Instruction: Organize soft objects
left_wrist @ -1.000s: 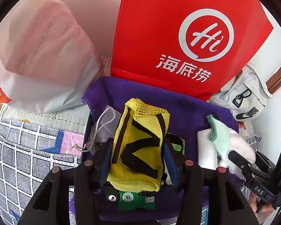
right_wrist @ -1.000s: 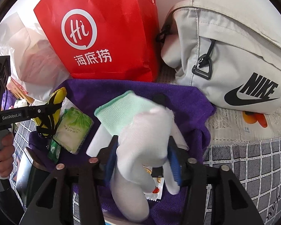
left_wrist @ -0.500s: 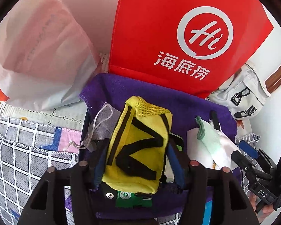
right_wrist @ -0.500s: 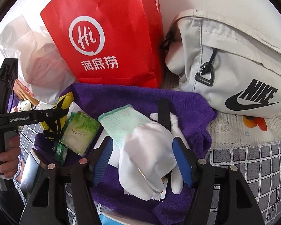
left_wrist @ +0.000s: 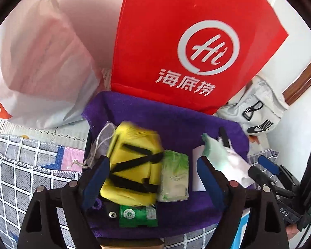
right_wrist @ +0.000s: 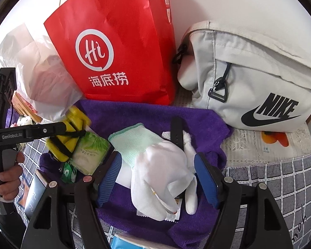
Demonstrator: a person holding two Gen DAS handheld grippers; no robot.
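Left wrist view: your left hand-held gripper (left_wrist: 153,178) stands spread around the yellow mesh pouch (left_wrist: 134,166); your right hand-held gripper (right_wrist: 157,178) is spread around the white knit glove (right_wrist: 161,172).

Black left gripper (left_wrist: 153,178) and right gripper (right_wrist: 158,177): ribbed blue pads, silver screws, white "GenRobot.AI" lettering; bare-skinned hand (right_wrist: 7,174) on handle.

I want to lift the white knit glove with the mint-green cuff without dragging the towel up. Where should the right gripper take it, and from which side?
Probably across the palm of the white knit glove with the mint-green cuff, coming from above and near its fingertips. That part bulges highest off the purple terry towel, and the open right gripper already straddles it, its blue pads on either side. The cuff lies flatter, closer to the towel.
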